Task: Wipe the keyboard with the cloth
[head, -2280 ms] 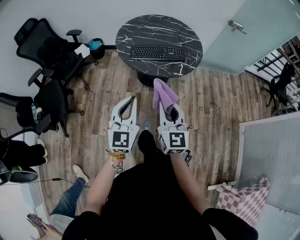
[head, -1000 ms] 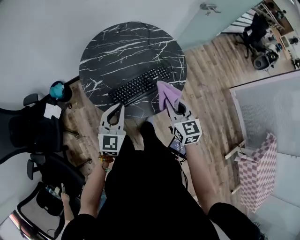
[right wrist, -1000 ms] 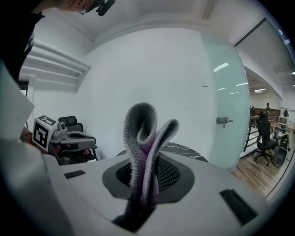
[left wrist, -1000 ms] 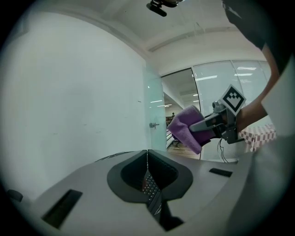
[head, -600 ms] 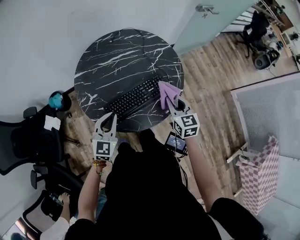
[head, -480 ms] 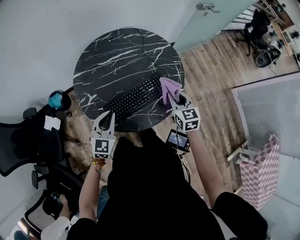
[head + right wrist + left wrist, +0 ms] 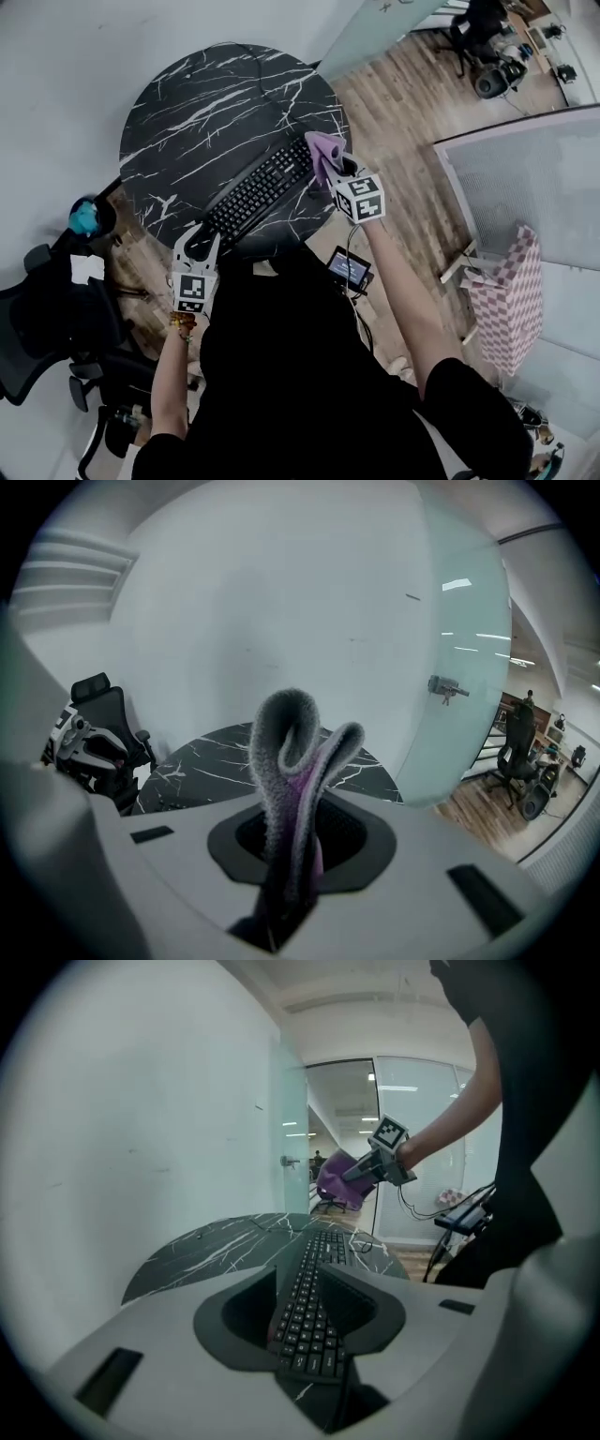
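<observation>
Left gripper [image 7: 199, 242]: its jaws stand apart and have just been opening. They grip nothing.
Between its jaws: the left gripper view [image 7: 302, 1290] shows the near end of the keyboard [image 7: 317, 1309] in the gap. The pads do not press on it.
Right gripper [image 7: 330, 167]: clamped on the purple cloth [image 7: 321, 150], which sticks out past the jaw tips in a folded loop.
Only in the right gripper view: the cloth [image 7: 286, 752] fills the slot between the jaws [image 7: 291, 855] and hides what lies straight ahead. The keyboard cannot be seen there.
Only in the left gripper view: the right gripper [image 7: 361, 1171] holds the cloth [image 7: 336, 1180] raised over the keyboard's far end, apart from the keys.
Only in the head view: both grippers show at once, one at each end of the keyboard [image 7: 255, 192], which lies slantwise between them.
Under both grippers: the round black marble table [image 7: 206, 103], with the keyboard near the edge on the person's side.
Behind the right gripper: a small lit screen [image 7: 349, 269] on a cable.
Beyond the right gripper: a frosted glass door [image 7: 459, 621] with a metal handle.
Containers: a pink checked bag [image 7: 502, 300] sits well off to the right gripper's side. What it holds cannot be told.
Dark bin [image 7: 103, 217]: it sits out from the left gripper, beside the table, with something teal at its top, blurred.
</observation>
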A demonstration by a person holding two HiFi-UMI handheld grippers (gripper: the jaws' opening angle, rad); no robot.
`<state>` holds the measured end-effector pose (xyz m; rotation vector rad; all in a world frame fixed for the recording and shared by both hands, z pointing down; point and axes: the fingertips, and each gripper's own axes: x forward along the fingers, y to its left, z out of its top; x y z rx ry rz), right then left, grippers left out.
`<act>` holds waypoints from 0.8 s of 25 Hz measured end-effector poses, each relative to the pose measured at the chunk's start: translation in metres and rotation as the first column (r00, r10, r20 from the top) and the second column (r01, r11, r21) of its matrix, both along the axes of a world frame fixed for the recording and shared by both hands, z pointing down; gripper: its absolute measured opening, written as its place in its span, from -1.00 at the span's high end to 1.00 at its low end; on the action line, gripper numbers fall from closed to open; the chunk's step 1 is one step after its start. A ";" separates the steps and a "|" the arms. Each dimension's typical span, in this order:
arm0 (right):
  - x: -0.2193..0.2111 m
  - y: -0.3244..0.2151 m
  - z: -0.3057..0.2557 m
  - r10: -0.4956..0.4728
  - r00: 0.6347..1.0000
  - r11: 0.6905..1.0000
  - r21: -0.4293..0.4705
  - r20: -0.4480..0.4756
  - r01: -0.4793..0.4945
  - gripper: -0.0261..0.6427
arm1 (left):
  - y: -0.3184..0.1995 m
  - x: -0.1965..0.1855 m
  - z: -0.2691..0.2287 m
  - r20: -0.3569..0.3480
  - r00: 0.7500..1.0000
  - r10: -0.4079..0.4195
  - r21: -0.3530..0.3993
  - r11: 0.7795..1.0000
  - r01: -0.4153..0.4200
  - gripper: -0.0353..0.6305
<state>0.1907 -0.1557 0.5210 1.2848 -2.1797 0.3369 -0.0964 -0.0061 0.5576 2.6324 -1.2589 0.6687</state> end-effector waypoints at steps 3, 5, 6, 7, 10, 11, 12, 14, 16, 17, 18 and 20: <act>0.001 -0.009 0.009 0.012 1.000 0.999 -0.048 -0.012 -0.012 0.71 | -0.001 -0.006 0.025 0.018 0.999 0.048 -0.064 0.997 -0.047 0.37; 0.003 -0.012 0.021 0.029 1.000 0.996 -0.085 -0.008 -0.030 0.71 | 0.002 -0.010 0.039 0.030 0.996 0.080 -0.103 0.992 -0.076 0.25; 0.005 -0.014 0.028 0.038 0.999 0.994 -0.100 -0.006 -0.038 0.71 | 0.002 -0.012 0.046 0.037 0.995 0.092 -0.118 0.989 -0.087 0.19; 0.008 -0.018 0.036 0.045 0.999 0.993 -0.112 -0.006 -0.046 0.70 | 0.001 -0.014 0.052 0.042 0.994 0.100 -0.131 0.987 -0.094 0.15; 0.011 -0.028 0.054 0.057 0.998 0.988 -0.140 -0.012 -0.058 0.70 | -0.004 -0.022 0.071 0.045 0.994 0.100 -0.167 0.982 -0.091 0.07; 0.011 -0.032 0.058 0.059 0.998 0.987 -0.146 -0.017 -0.060 0.70 | -0.005 -0.025 0.076 0.045 0.995 0.094 -0.185 0.979 -0.084 0.06; 0.012 -0.036 0.063 0.060 0.998 0.986 -0.152 -0.023 -0.063 0.70 | -0.004 -0.027 0.082 0.047 0.995 0.089 -0.201 0.976 -0.078 0.05; 0.017 -0.043 0.071 0.066 0.997 0.984 -0.161 -0.038 -0.071 0.70 | -0.001 -0.028 0.090 0.059 0.994 0.091 -0.224 0.972 -0.076 0.03; 0.025 -0.051 0.079 0.076 0.995 0.983 -0.163 -0.063 -0.085 0.70 | 0.001 -0.027 0.098 0.070 0.993 0.099 -0.242 0.967 -0.079 0.02; 0.029 -0.055 0.083 0.079 0.994 0.983 -0.161 -0.078 -0.091 0.70 | 0.000 -0.027 0.101 0.075 0.992 0.101 -0.246 0.966 -0.080 0.02; 0.033 -0.059 0.086 0.080 0.992 0.983 -0.160 -0.094 -0.095 0.70 | -0.001 -0.027 0.105 0.078 0.991 0.105 -0.251 0.964 -0.082 0.01; 0.040 -0.065 0.094 0.078 0.990 0.981 -0.166 -0.121 -0.097 0.70 | 0.001 -0.027 0.119 0.090 0.988 0.124 -0.275 0.957 -0.095 0.01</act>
